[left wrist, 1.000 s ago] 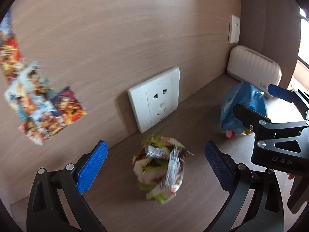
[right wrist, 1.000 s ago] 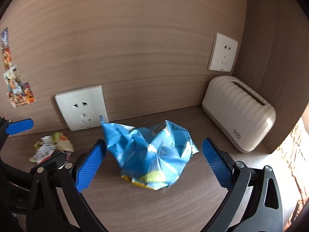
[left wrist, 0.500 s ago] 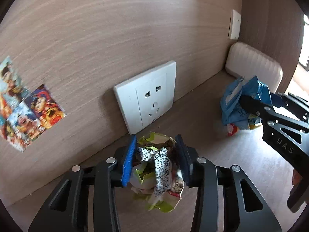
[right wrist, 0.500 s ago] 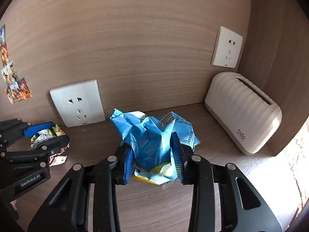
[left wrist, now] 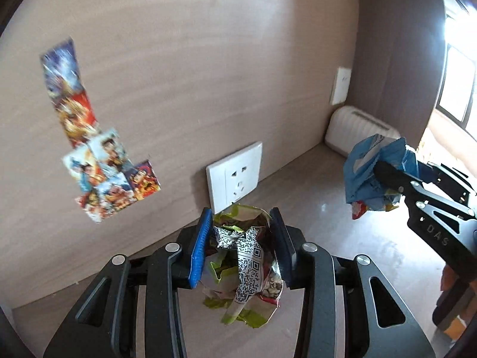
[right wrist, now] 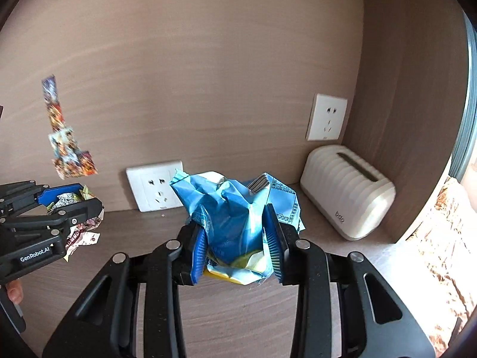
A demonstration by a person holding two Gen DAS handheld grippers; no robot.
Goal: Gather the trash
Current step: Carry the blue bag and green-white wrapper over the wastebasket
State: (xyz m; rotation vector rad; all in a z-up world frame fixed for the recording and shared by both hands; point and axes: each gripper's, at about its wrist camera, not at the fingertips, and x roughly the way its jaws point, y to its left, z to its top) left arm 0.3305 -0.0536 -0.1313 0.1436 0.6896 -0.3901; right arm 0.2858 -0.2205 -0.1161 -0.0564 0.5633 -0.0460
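Note:
My left gripper (left wrist: 240, 250) is shut on a crumpled green and silver snack wrapper (left wrist: 243, 268) with a QR code, held above the wooden desk (left wrist: 322, 238). The same wrapper (right wrist: 80, 223) shows at the left of the right wrist view, in the left gripper (right wrist: 67, 200). A crumpled blue and yellow snack bag (right wrist: 235, 220) is pinched between the blue pads of my right gripper (right wrist: 238, 247), lifted off the desk (right wrist: 238, 307). In the left wrist view the blue bag (left wrist: 372, 173) hangs at the right in the right gripper (left wrist: 399, 176).
A white wall socket (left wrist: 235, 176) sits low on the wooden back wall, a second socket (right wrist: 326, 117) higher at the right. A white ribbed box (right wrist: 345, 200) stands in the corner. Colourful stickers (left wrist: 98, 155) are on the wall. A window (left wrist: 456, 89) glares at the right.
Both grippers went from wide open around their wrappers to shut on them, then rose and pulled back, lifting both wrappers off the desk.

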